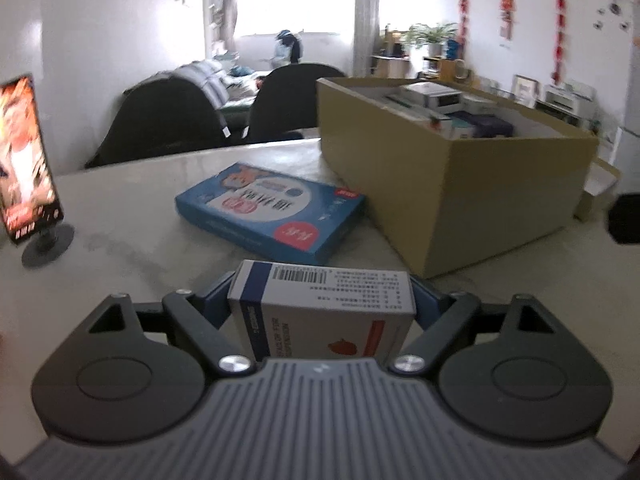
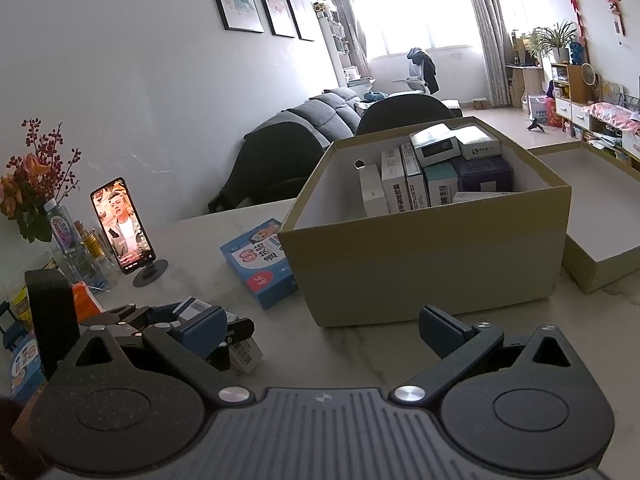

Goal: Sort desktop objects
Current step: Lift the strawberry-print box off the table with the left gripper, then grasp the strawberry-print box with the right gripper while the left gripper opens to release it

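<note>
Left hand-held gripper [image 1: 322, 300] has its pads clamped on a small white carton [image 1: 324, 304], one pad on each narrow side, barcode face up. Jaws stand wide because the carton is wide. The right wrist view shows the same grip from the side, low over the surface [image 1: 132, 240].

Handling call: thin cardboard, probably light, stiff along the edges but the broad faces will dent if I squeeze hard. Printed faces look smooth, so a slight slip is possible if I tilt it. The present side-to-side hold near the middle looks right to me; I'd not shift to the end flaps.

Right hand-held gripper [image 2: 326, 334] is empty, jaws spread, parked just above the surface in front of the box [image 2: 420, 260].

Next out: flat blue pack [image 1: 272, 210] lying on the surface, just beside the box's left wall; whether it touches I cannot tell. It's wide and thin, so I'd take it across the short edges, not the faces.

The box is open-topped cardboard, already holding several cartons standing in a row at the far side, with free space at the near-left. Judging by that, the carton goes in there. Its lid [image 2: 600, 216] sits upturned to the right.

Far left: phone [image 2: 122, 226] on a stand, screen lit, well clear of my path.
</note>
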`<state>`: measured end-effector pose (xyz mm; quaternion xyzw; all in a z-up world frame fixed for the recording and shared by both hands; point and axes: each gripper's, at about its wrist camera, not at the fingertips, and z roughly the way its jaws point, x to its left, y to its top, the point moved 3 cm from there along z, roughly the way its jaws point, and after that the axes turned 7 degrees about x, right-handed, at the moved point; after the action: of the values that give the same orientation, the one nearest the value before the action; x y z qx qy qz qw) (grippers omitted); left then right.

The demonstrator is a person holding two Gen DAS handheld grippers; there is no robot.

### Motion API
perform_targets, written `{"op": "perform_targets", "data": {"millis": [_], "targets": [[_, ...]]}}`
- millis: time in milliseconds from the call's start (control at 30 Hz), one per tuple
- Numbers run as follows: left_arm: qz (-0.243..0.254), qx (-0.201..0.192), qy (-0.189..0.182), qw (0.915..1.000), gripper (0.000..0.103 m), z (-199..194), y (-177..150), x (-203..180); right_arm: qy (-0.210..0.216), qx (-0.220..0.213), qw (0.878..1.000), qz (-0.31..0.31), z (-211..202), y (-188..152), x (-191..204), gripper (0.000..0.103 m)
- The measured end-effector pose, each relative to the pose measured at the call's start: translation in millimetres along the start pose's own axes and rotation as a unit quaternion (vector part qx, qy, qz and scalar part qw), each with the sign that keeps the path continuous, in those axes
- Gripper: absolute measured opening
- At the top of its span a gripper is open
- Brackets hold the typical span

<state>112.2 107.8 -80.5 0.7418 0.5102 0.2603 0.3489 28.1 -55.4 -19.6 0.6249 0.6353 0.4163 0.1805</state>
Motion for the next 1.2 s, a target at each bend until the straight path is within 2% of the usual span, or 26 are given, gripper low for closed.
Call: {"op": "perform_targets", "data": {"millis": [133, 300, 533, 867, 1067, 1200], "targets": [[0.054, -0.003, -0.03, 0.9981, 0.087, -8.0, -0.7, -16.0, 0.01, 0.005, 1.0, -0.002, 0.0, 0.2, 1.7, 0.102], [0.116, -0.002, -0.078, 0.9902, 0.087, -14.8, -4.6, -36.5, 0.047, 0.026, 0.999, 0.005, 1.1, 1.2, 2.4, 0.1], [0.177, 0.0, -0.113, 0.9777, 0.087, -17.9, -12.2, -57.5, 0.081, 0.067, 0.994, -0.002, 6.2, -2.0, 5.9, 0.086], [0.229, -0.001, -0.161, 0.96, 0.087, -26.7, -22.2, -71.2, 0.139, 0.122, 0.983, -0.003, 17.3, -10.4, 10.1, 0.068], [0.252, -0.001, -0.175, 0.9517, 0.087, -27.6, -25.6, -79.4, 0.145, 0.153, 0.977, -0.01, 24.9, -16.0, 11.6, 0.055], [0.259, -0.002, -0.175, 0.9498, 0.087, -27.0, -26.2, -81.2, 0.144, 0.161, 0.976, -0.015, 27.0, -17.9, 13.2, 0.051]]}}
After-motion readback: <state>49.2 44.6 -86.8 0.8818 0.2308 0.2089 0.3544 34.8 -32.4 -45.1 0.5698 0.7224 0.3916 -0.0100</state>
